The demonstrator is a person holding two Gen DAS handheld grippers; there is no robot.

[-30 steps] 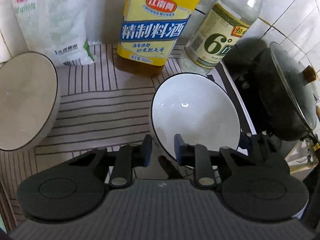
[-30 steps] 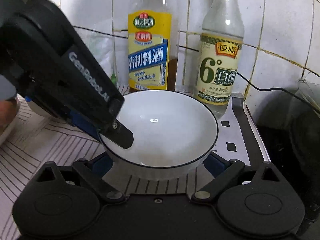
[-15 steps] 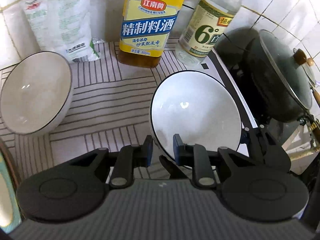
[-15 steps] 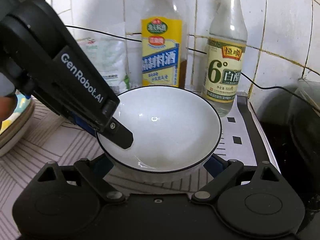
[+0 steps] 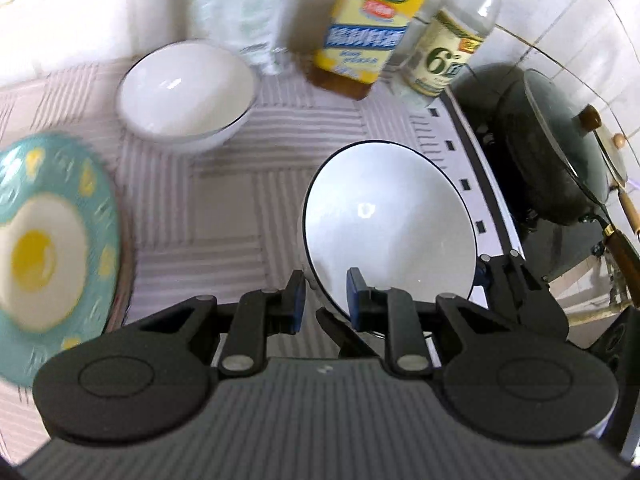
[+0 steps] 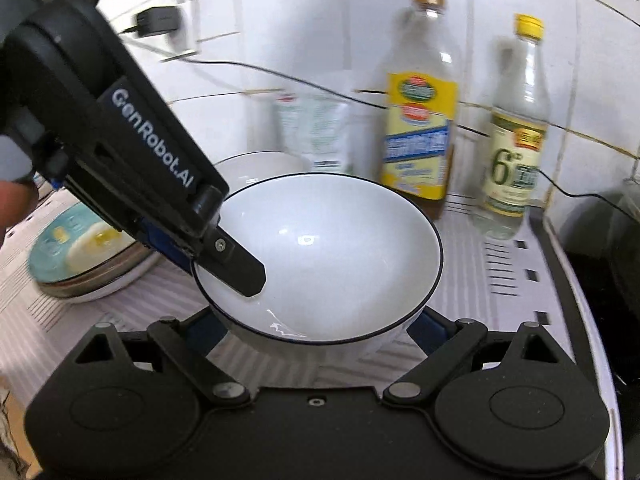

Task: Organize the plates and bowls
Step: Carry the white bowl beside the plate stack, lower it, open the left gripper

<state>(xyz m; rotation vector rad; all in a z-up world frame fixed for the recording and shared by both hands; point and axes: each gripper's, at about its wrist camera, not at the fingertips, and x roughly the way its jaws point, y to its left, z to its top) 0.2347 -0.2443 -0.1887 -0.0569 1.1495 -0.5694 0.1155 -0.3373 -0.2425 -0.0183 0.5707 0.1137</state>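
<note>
The left gripper has its jaws drawn close and pinches the near-left rim of a white bowl with a thin dark rim, one blue pad inside the bowl and one outside; in the right wrist view this same gripper reaches in from the upper left, with "GenRobot.AI" printed along its side. The right gripper is spread wide, its blue pads cradling the same bowl on both sides low on the outer wall, so the bowl sits held between both grippers above the striped table. Compared with a second ago, the view has shifted: a second white bowl now lies farther off, up and left, and a teal plate with a fried-egg pattern, absent then, fills the left edge; in the right wrist view that plate tops a low stack at the left. The grip on the bowl looks unchanged. Against the tiled wall stand a yellow-labelled bottle, its text blurred, and a clear bottle marked with a large "6°". A white bag leans behind, and a dark lidded pan sits at right.
</note>
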